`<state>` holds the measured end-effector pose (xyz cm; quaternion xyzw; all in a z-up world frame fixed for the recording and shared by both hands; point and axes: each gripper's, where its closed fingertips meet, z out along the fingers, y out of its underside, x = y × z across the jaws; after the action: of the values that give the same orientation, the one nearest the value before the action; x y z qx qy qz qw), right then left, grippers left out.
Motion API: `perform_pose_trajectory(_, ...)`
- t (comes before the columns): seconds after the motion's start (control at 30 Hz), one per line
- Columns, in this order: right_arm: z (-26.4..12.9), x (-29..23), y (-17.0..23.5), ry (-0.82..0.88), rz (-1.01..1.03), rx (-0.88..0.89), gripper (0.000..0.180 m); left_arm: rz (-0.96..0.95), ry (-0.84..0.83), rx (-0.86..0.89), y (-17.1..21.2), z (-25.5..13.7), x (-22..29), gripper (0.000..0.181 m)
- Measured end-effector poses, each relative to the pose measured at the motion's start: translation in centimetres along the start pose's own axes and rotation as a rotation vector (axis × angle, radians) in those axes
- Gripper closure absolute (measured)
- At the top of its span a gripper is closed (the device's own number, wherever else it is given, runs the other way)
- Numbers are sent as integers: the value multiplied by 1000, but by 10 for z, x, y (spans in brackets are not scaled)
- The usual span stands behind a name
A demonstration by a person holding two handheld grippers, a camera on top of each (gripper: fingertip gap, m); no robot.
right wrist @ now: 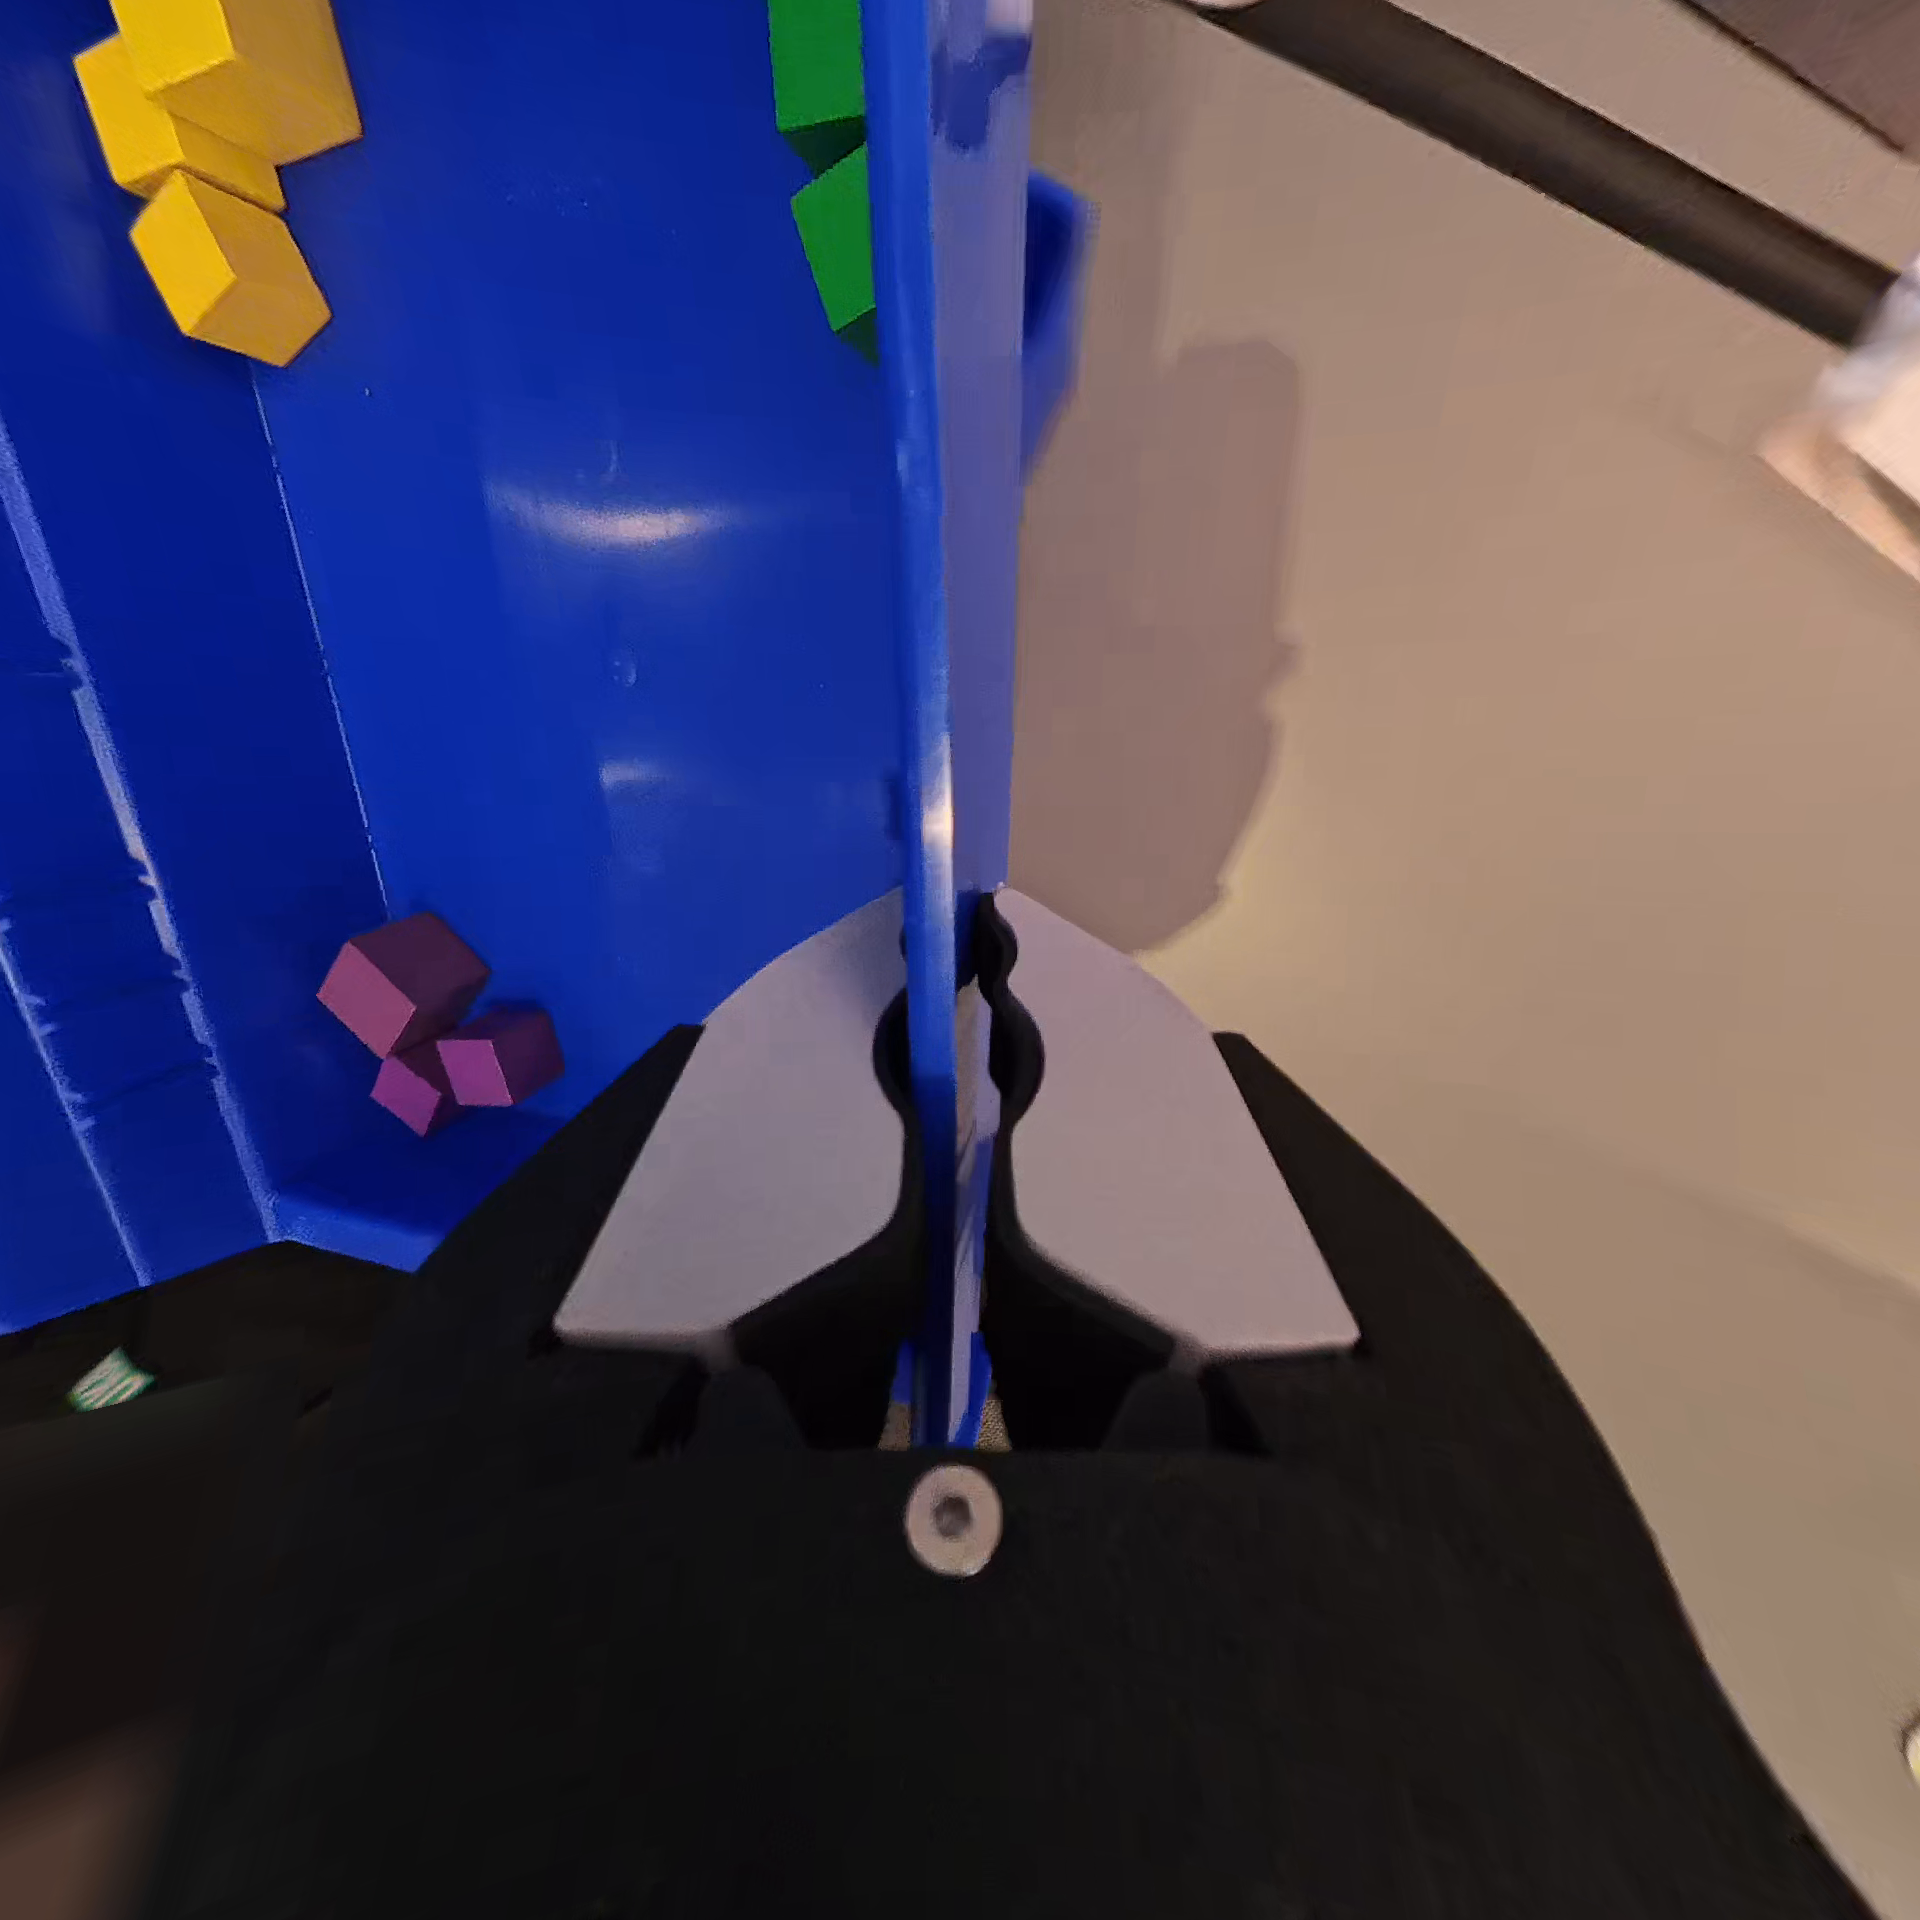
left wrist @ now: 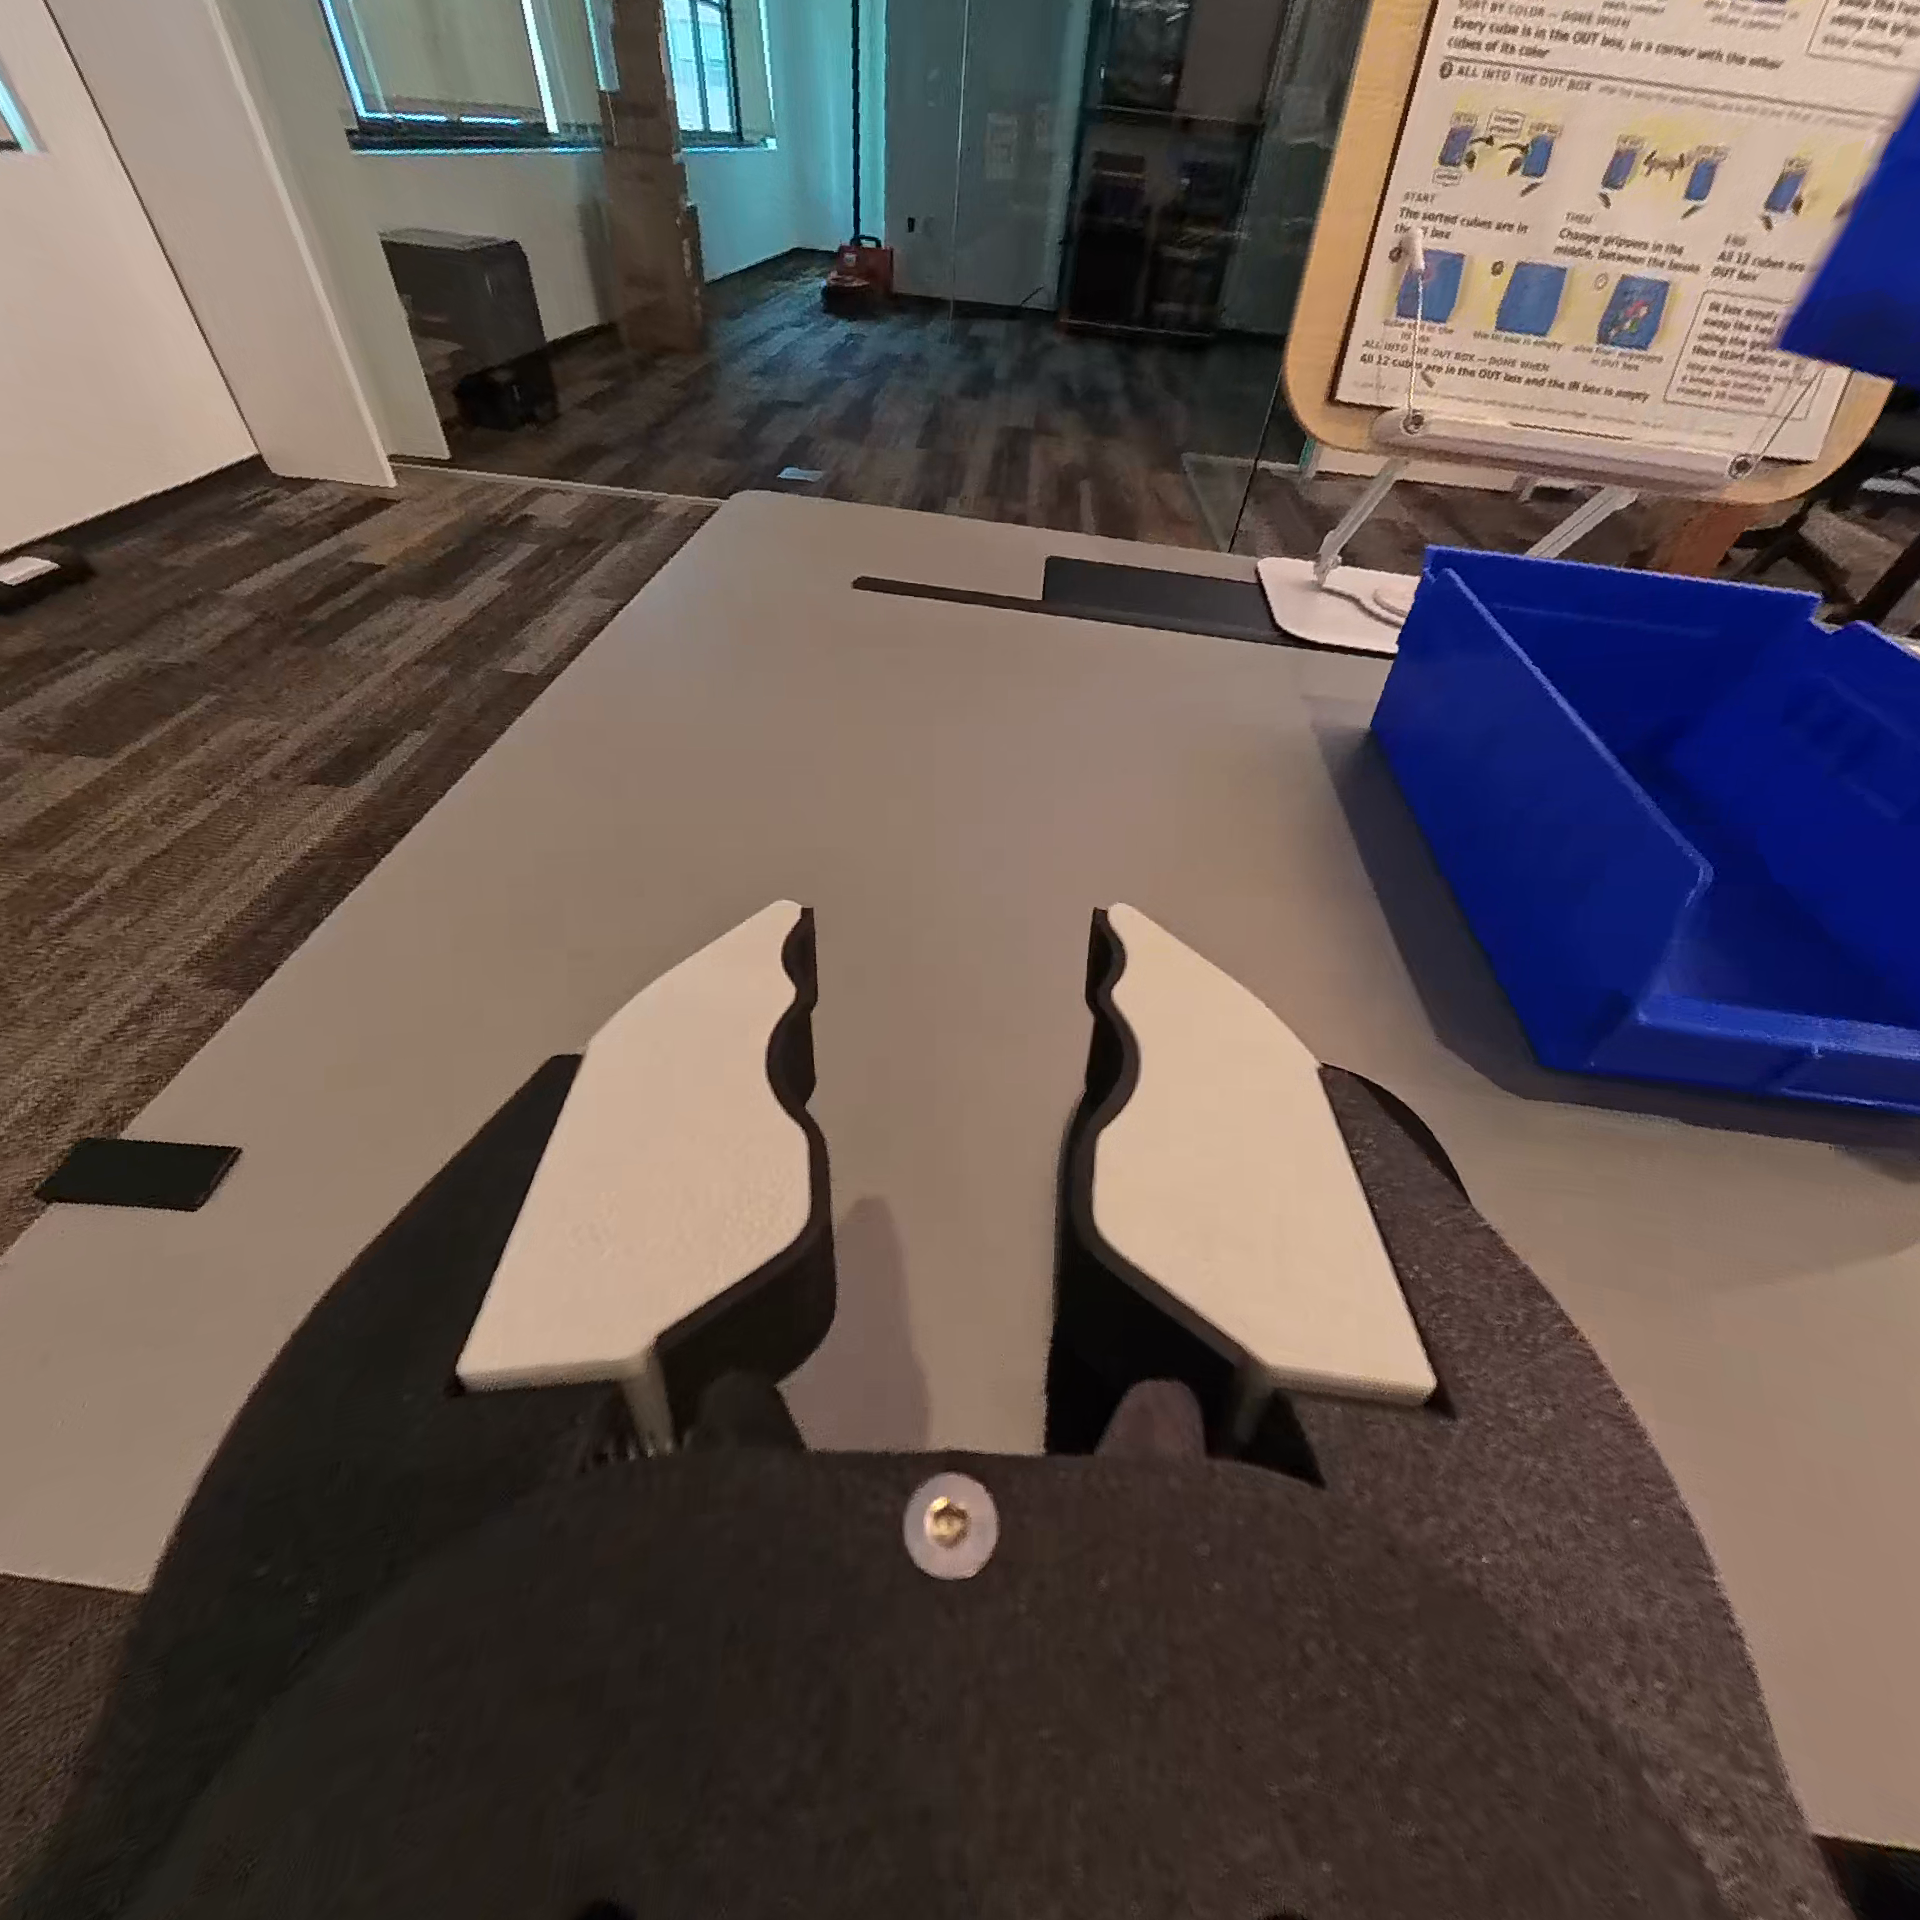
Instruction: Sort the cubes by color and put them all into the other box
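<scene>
Cubes sit sorted by colour inside the blue box (right wrist: 582,623) that my right gripper (right wrist: 951,935) holds: yellow cubes (right wrist: 218,177) bunched in one far corner, green cubes (right wrist: 826,156) against the wall at the other far corner, and purple cubes (right wrist: 436,1023) clustered in a near corner, close to my jaws. My right jaws are pinching the thin side wall of this box, one finger inside it and the other outside, with the wall running straight up between them. Past the wall the grey counter (right wrist: 1455,935) shows, with a shadow lying on it beside the box. The view is blurred along its right edge.

My left gripper (left wrist: 951,925) hangs low over the counter (left wrist: 883,748), its jaws spread wide with nothing between them but bare surface. A second blue box (left wrist: 1558,810) rests on the counter toward its far right corner; the part of its inside that I can see holds no cubes. Above it, at the upper right edge of the left wrist view, a corner of the held box (left wrist: 1860,260) pokes in, blurred. Behind the resting box, at the far edge, an instruction sheet (left wrist: 1558,208) stands on a wooden board on a white stand. A black pad (left wrist: 135,1174) lies at the counter's left edge.
</scene>
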<state>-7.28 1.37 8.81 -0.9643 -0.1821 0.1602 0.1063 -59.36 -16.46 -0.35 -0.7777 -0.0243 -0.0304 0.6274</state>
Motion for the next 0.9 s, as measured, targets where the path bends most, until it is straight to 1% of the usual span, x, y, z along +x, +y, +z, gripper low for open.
perform_pose_trajectory(0.13,48,-94,-50,-98,-138,-45,173,-18,4,-22,8,2,-7,131)
perform_pose_trajectory(0.3,123,-209,-101,-241,-272,-88,173,-22,4,-58,13,6,-13,129)
perform_pose_trajectory(0.37,152,-249,-116,-285,-303,-99,173,-3,-24,-74,12,7,-21,126)
perform_pose_trajectory(0.47,193,-292,-135,-300,-332,-103,173,-1,-93,-81,10,5,-43,119)
perform_pose_trajectory(0.53,220,-311,-144,-284,-341,-104,172,-60,-130,-53,9,3,-59,113)
perform_pose_trajectory(0.63,259,-326,-151,-239,-357,-90,173,-164,-103,-25,10,1,-69,110)
perform_pose_trajectory(0.77,303,-324,-150,-172,-337,-114,172,-201,-82,15,7,-2,-69,111)
perform_pose_trajectory(0.9,328,-318,-146,-135,-296,-138,171,-228,-103,1,13,4,-64,112)
